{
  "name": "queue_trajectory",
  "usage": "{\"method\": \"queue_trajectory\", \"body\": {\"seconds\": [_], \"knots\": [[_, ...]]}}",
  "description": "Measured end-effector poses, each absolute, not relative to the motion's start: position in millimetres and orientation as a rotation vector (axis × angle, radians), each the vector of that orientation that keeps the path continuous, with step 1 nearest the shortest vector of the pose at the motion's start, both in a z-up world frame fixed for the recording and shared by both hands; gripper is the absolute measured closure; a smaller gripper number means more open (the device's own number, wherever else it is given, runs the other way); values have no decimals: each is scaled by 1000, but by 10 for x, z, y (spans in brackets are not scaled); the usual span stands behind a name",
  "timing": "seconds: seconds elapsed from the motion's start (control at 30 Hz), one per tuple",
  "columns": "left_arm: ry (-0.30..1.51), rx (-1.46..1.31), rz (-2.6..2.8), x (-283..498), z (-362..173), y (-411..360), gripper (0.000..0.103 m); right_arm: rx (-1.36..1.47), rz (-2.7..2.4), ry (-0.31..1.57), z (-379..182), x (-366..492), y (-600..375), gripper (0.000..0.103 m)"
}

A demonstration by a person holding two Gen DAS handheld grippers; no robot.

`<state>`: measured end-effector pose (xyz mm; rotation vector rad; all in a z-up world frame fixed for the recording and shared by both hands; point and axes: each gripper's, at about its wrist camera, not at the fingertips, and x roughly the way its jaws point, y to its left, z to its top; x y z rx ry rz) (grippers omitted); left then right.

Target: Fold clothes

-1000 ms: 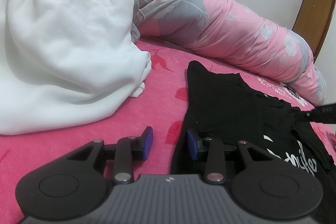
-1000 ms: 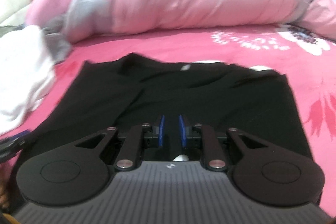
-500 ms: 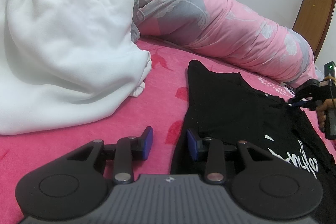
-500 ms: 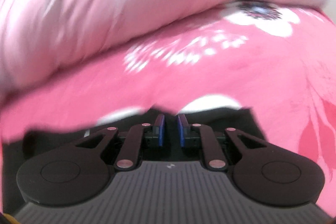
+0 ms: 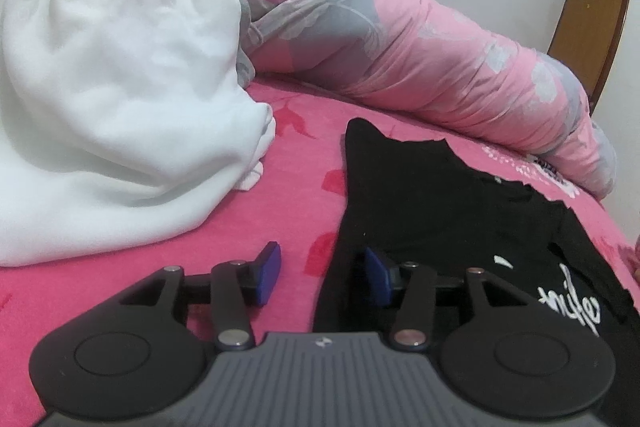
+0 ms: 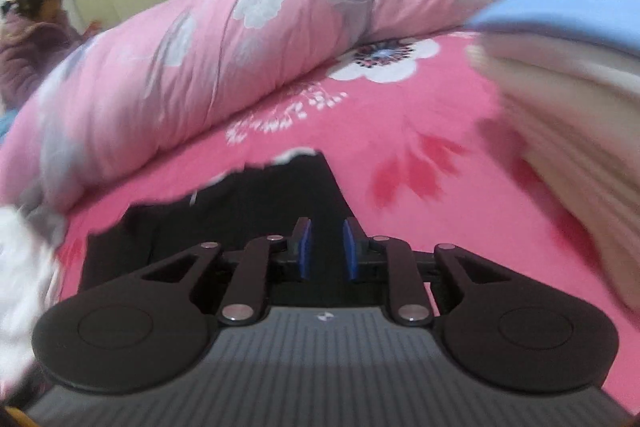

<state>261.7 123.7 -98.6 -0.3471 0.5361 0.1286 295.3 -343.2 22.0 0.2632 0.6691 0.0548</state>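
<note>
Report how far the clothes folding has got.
Done: the black shirt lies spread on the pink bedsheet, sides apparently folded in. In hand: nothing; the left gripper and right gripper have just been opening, both empty. Left: finishing the shirt, then the white garment.

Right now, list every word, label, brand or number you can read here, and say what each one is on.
White script on the black T-shirt: cut off by the frame edge and seen at an angle, so not readable; perhaps it ends "ile".
Small light emblem on each gripper's grey housing: a mark, no letters.
Nothing else carries readable text.
</note>
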Motion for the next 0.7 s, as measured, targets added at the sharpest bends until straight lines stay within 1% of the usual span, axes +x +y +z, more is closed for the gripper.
{"method": "queue_trajectory", "body": {"seconds": [0.07, 0.1, 0.13, 0.17, 0.2, 0.27, 0.37, 0.4, 0.47, 0.6, 0.7], "knots": [[507, -332, 141, 2574, -901, 1215, 54, 231, 47, 637, 312, 2406, -3556, 77], [476, -309, 148, 2526, -823, 1179, 52, 210, 40, 622, 333, 2184, -3592, 73], [444, -282, 147, 2462, -734, 1129, 46, 187, 34, 609, 346, 1973, -3620, 72], [414, -256, 145, 2396, -644, 1078, 43, 164, 28, 595, 359, 1762, -3648, 69], [395, -236, 141, 2327, -551, 1022, 39, 141, 23, 581, 373, 1551, -3676, 62], [380, -197, 123, 2202, -364, 900, 39, 120, 25, 564, 353, 1227, -3717, 55], [404, -116, 80, 2026, -135, 672, 37, 117, 67, 546, 292, 897, -3701, 54], [420, -89, 58, 1957, -80, 588, 35, 114, 89, 543, 262, 833, -3665, 54], [468, -38, -17, 1804, -56, 401, 34, 102, 140, 540, 191, 750, -3564, 54], [563, 110, -157, 1360, -269, 9, 34, 92, 236, 571, -64, 700, -3257, 55], [594, 165, -222, 907, -514, -165, 34, 87, 296, 617, -318, 708, -2984, 56]]}}
